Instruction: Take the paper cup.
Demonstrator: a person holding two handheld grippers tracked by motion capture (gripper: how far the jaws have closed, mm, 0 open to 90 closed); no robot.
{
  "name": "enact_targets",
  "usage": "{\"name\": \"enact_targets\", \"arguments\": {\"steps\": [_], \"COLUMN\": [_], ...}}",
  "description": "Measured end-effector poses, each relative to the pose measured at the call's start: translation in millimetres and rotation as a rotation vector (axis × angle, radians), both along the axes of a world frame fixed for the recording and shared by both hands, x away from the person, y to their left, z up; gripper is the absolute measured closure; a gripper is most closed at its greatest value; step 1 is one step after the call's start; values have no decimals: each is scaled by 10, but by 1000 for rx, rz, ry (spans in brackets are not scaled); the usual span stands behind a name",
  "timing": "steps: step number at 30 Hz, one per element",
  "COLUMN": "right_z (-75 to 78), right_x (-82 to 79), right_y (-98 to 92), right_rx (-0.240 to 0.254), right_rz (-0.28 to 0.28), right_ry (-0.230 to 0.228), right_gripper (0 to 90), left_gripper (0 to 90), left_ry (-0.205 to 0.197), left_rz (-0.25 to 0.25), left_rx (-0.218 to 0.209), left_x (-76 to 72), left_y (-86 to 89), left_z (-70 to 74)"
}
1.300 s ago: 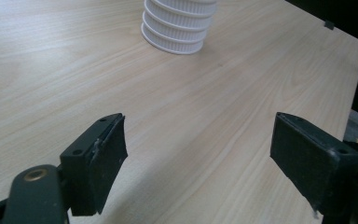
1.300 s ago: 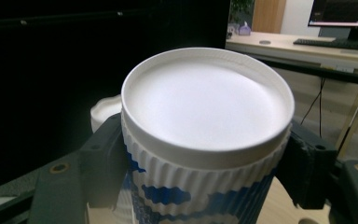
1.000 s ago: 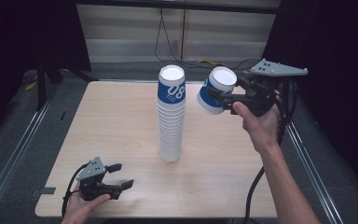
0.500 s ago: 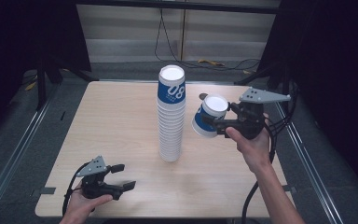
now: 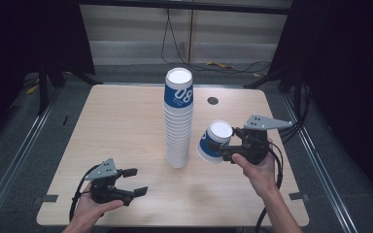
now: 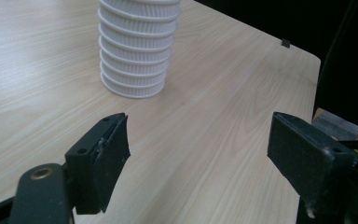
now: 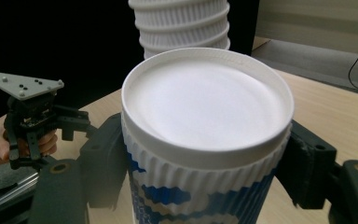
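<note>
A tall stack of upside-down white cups (image 5: 178, 119) with a blue-printed one on top stands mid-table; its ribbed lower rims (image 6: 135, 51) show in the left gripper view and its rims (image 7: 184, 23) behind the held cup. My right gripper (image 5: 218, 145) is shut on a single blue-and-white cup (image 5: 213, 141), tilted, just right of the stack's base and low over the table. That cup (image 7: 205, 135) sits bottom-up between both jaws. My left gripper (image 5: 137, 182) rests open at the front left with nothing between its fingers (image 6: 102, 154).
The wooden table (image 5: 121, 126) has a small dark round hole (image 5: 212, 101) at the back right. Metal rails run along the floor on both sides. Cables lie behind the table. The other hand's gripper (image 7: 32, 116) shows far left in the right gripper view.
My right gripper has carried the single cup down from beside the stack's top to near the table by its base. The left gripper has stayed put and open.
</note>
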State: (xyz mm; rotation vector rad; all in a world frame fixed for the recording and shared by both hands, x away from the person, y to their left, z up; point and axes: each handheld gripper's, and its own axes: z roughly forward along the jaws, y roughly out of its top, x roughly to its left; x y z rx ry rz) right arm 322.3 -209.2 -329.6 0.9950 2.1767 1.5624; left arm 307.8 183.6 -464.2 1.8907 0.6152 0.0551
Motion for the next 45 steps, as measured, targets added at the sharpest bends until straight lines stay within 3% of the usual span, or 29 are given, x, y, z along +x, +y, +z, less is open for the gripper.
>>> {"name": "enact_targets", "arguments": {"steps": [2, 4, 9, 16, 22, 25, 30, 32, 37, 40, 45], "right_z": [-46, -103, -252, -445, -558, -637, -725, -755, -851, -876, -933], "right_x": [-15, -34, -67, -109, -155, -169, -209, -205, -229, -239, -268], "right_y": [6, 22, 136, 271, 312, 337, 395, 393, 470, 500, 605], "right_rx": [1, 0, 2, 13, 15, 32, 26, 57, 46, 45, 45], "right_rz": [2, 6, 30, 64, 88, 105, 118, 122, 140, 151, 183], "right_ry": [11, 20, 44, 71, 82, 93, 86, 95, 106, 113, 119], "right_gripper": [273, 273, 274, 275, 275, 276, 278, 279, 279, 279, 279], "left_gripper": [242, 221, 218, 191, 164, 158, 158, 157, 157, 157, 158], "left_ry": [-4, -25, -8, -5, -2, -10, -14, -21, -21, -17, -20], "left_rz": [-2, 9, -31, -61, -45, -62, -86, -84, -92, -109, -126], "left_rx": [-3, 2, -56, -19, -45, -20, -22, -21, -9, -9, -47], "left_x": [1, 16, 52, 54, 62, 43, 1, -6, -46, -62, -86], "left_y": [-14, -54, -182, -293, -309, -350, -405, -408, -421, -432, -449], "left_z": [10, 51, 112, 94, 108, 94, 92, 98, 53, 25, 31]}}
